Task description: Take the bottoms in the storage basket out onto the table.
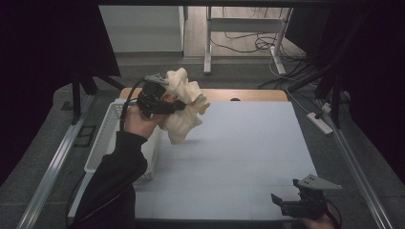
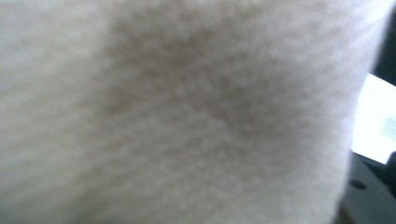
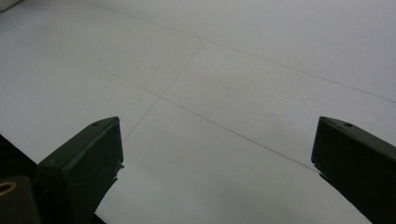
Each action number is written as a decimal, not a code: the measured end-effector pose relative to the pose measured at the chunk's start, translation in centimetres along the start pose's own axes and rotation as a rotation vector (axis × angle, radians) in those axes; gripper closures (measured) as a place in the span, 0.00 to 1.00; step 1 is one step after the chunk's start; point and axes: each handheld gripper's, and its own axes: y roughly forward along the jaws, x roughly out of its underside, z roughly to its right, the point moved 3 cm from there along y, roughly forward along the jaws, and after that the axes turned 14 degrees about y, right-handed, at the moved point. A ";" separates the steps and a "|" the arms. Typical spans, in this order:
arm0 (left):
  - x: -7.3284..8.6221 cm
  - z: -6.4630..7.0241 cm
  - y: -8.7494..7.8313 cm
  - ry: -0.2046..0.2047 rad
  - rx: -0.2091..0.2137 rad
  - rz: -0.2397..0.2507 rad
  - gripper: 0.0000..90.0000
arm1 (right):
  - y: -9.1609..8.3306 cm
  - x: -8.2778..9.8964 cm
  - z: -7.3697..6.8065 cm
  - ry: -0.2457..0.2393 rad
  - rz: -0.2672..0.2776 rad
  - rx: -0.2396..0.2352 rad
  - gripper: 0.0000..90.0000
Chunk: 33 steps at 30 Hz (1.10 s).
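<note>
From the high view we see the left hand-held gripper (image 1: 179, 106) holding a cream plush toy (image 1: 184, 107) up in the air, above the far-left part of the white worktop (image 1: 239, 152) and just beside the white basket (image 1: 102, 143) that stands at the worktop's left edge. The jaws are closed into the toy's middle, and its lower part hangs free below them while a lobe stands up above, so we judge it light, soft and floppy; a grip on the thick body, as here, looks safer to us than one on a thin limb, which could stretch or slip out. The right hand-held gripper (image 1: 289, 202) rests low at the near-right corner of the worktop, well apart from the toy. In the left gripper view we see pale, fuzzy fabric (image 2: 177, 116) pressed right up to the lens, blurred by closeness; the nap looks deep and yielding, so we expect the jaws to sink in and hold by squeezing, with nothing to break and little to slide. In the right gripper view the two black jaws stand wide apart with nothing between them, over the bare worktop (image 3: 224, 70) and its faint seam lines.
</note>
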 end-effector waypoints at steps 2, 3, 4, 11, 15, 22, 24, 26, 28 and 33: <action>-0.1 0.2 0.7 0.005 0.007 -0.007 0.64 | 0.0 0.0 0.0 0.000 0.001 -0.001 0.03; -0.1 0.3 0.9 0.008 0.009 -0.009 0.64 | 0.0 0.0 0.0 0.002 0.001 -0.001 0.03; -0.2 0.5 1.2 0.016 0.010 -0.016 0.64 | 0.0 0.0 0.0 0.003 0.002 -0.001 0.03; -0.3 1.3 3.7 0.039 0.015 -0.047 0.64 | -0.1 0.0 0.0 0.003 0.003 -0.003 0.03; -0.5 1.7 4.9 0.050 0.025 -0.057 0.64 | -0.1 0.0 0.1 0.003 0.003 -0.004 0.03; -0.9 2.6 6.8 0.064 0.042 -0.058 0.63 | -0.1 0.0 0.1 0.005 0.005 -0.005 0.03; -0.8 2.9 7.4 0.069 0.050 -0.066 0.63 | -0.1 0.0 0.1 0.005 0.005 -0.006 0.03; -0.7 3.1 8.1 0.066 0.056 -0.071 0.63 | -0.1 0.0 0.1 0.006 0.006 -0.007 0.03; -0.5 3.3 8.7 0.062 0.061 -0.075 0.63 | -0.1 0.0 0.1 0.006 0.006 -0.007 0.03; 0.3 3.6 10.3 0.066 0.064 -0.105 0.63 | -0.1 0.0 0.1 0.006 0.007 -0.008 0.03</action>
